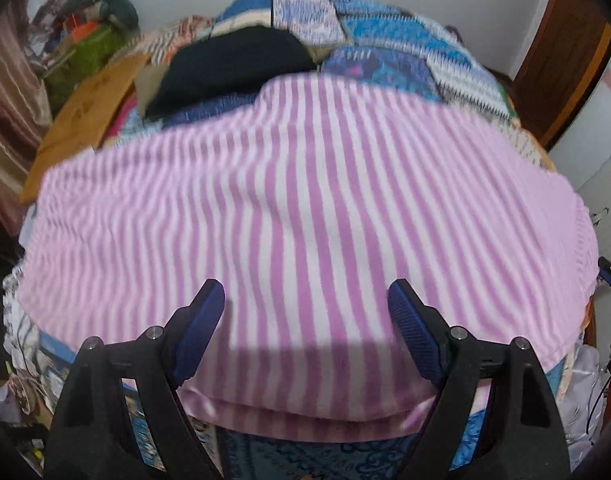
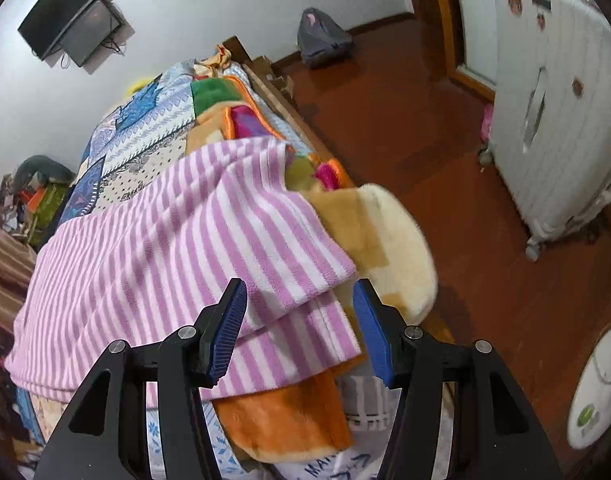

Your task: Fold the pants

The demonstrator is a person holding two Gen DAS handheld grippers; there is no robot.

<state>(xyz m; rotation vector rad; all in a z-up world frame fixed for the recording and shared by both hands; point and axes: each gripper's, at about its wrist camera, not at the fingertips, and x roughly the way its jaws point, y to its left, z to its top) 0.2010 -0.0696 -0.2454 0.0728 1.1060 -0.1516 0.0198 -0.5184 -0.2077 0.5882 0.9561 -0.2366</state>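
Pants (image 1: 305,216), pink-and-white striped fleece, spread flat across the near end of a bed, folded into a broad slab with doubled layers showing at the near hem. Seen from the left wrist: left gripper (image 1: 305,308) hovering over the near edge of the cloth, jaws spread wide, blue ribbed pads (image 1: 409,320) clear of the fabric, nothing gripped between them. Shadow of the rig falling as a dark band across the stripes just ahead of the fingers. Seen from the right wrist: right gripper (image 2: 301,312) poised above the right-hand corner of the same garment, jaws roughly half open, blue pads (image 2: 229,324) apart from the cloth, two stacked striped layers lying in the gap below but not pinched. Under that corner, an orange fleece blanket (image 2: 281,416) hanging over the bed edge, and beside it a cream fluffy cushion (image 2: 389,248) jutting out past the mattress. Further back, a patchwork quilt (image 1: 385,28) in blues and whites covering the bed, with a black garment (image 1: 233,68) lying on it just beyond the stripes on the left. Left of the bed, a brown cardboard sheet (image 1: 85,120) and a heap of clutter. Right of the bed, red-brown floor (image 2: 425,140), a white ribbed cabinet (image 2: 557,120) with stickers, a grey backpack (image 2: 321,40) against the skirting. Farthest off, a dark screen (image 2: 73,12) mounted on the white wall
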